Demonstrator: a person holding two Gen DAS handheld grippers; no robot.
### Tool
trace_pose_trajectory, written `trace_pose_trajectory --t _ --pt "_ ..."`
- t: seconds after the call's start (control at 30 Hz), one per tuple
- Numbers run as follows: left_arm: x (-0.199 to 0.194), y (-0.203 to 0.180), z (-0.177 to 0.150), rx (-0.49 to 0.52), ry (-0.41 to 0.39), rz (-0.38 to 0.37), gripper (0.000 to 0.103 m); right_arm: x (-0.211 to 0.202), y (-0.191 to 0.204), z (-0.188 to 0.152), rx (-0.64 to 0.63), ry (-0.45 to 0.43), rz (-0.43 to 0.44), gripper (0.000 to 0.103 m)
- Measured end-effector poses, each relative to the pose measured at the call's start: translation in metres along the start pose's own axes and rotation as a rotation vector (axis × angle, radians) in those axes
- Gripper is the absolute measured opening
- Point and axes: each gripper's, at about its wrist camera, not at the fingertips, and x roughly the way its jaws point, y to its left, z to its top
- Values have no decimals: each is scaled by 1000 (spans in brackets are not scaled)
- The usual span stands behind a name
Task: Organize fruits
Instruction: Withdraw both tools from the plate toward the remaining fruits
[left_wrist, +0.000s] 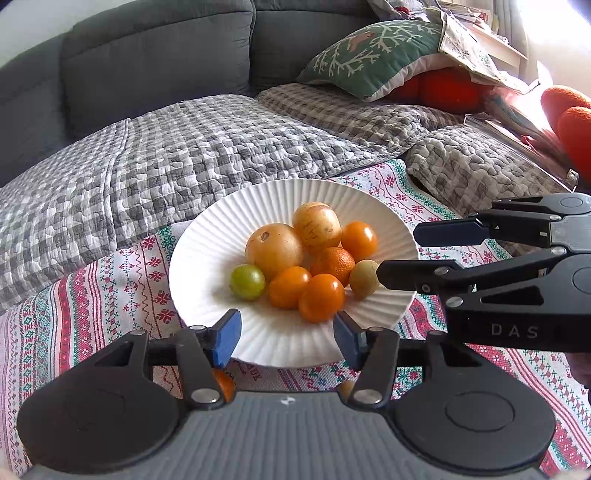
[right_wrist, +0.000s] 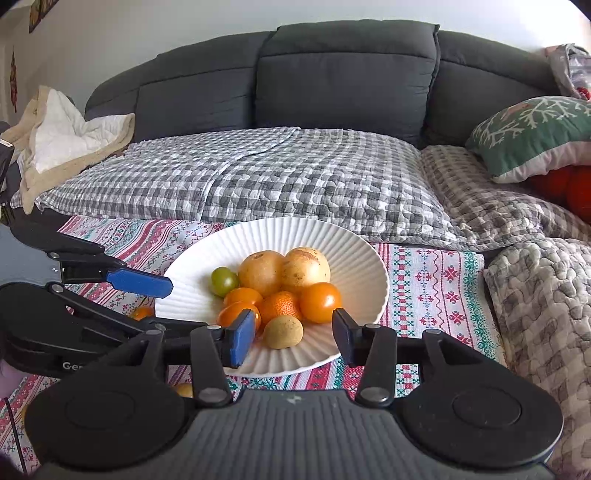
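Both grippers, left gripper (left_wrist: 287, 334) and right gripper (right_wrist: 293, 338), jaws apart, empty, beside heaped, mostly round fruits (left_wrist: 306, 258).

From my left gripper (left_wrist: 287, 334) view, an orange fruit (left_wrist: 223, 384) hides behind the finger linkage (mostly covered); another fruit (right_wrist: 184, 389) peeks similarly on the right view.

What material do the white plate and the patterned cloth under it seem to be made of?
White plate: probably glazed ceramic, perhaps melamine; its smooth, faintly shiny surface has moulded radial ridges and a firm rim. Patterned cloth: woven cotton-like fabric, matte; red and green cross-stitch style bands and a visible weave suggest embroidery or a print.
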Motion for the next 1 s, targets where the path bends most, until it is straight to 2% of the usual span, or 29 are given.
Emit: trace_pose_trajectory --t 1.0 --pt "-65 -10 -44 -34 -1 13 75 -49 26 -16 -36 24 3 70"
